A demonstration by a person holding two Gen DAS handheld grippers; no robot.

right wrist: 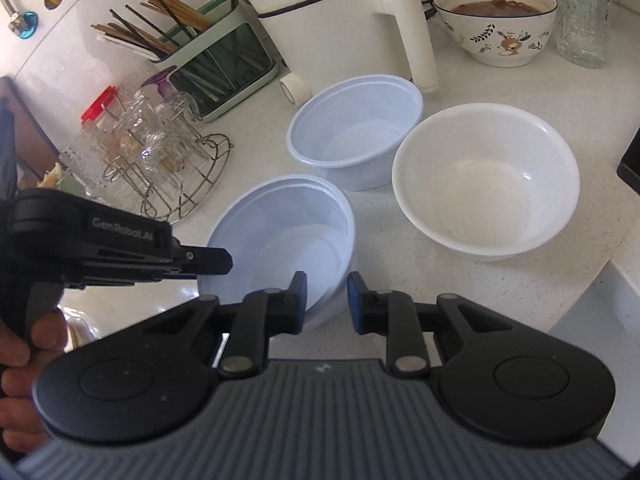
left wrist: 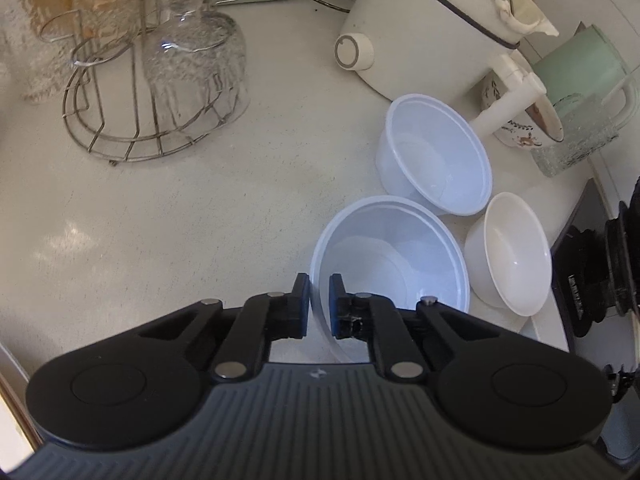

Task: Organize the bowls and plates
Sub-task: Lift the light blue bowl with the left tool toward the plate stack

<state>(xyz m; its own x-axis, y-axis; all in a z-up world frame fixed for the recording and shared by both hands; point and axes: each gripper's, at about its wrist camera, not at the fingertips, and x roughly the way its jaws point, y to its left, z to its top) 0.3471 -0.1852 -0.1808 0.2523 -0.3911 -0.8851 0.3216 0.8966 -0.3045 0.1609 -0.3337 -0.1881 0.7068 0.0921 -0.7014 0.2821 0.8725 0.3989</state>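
Three empty bowls stand close together on the pale counter (left wrist: 160,240). The near bluish bowl (left wrist: 400,248) (right wrist: 280,232) has my left gripper (left wrist: 320,304) shut on its near-left rim, one pad inside and one outside. The right wrist view shows that left gripper (right wrist: 212,262) from the side at the bowl's left rim. My right gripper (right wrist: 327,300) is closed on the same bowl's near-right rim, whose wall fills the gap between the pads. A second bluish bowl (left wrist: 436,160) (right wrist: 352,128) sits behind it. A white bowl (left wrist: 512,252) (right wrist: 488,176) sits to the right, untouched.
A wire rack of upturned glasses (left wrist: 160,92) (right wrist: 168,160) stands at the left. Behind the bowls are a white appliance (left wrist: 420,20) (right wrist: 332,20), a chopstick holder (right wrist: 216,64) and a patterned bowl of food (right wrist: 496,20). The counter edge (right wrist: 600,272) curves at the right. A hand (right wrist: 24,344) holds the left gripper.
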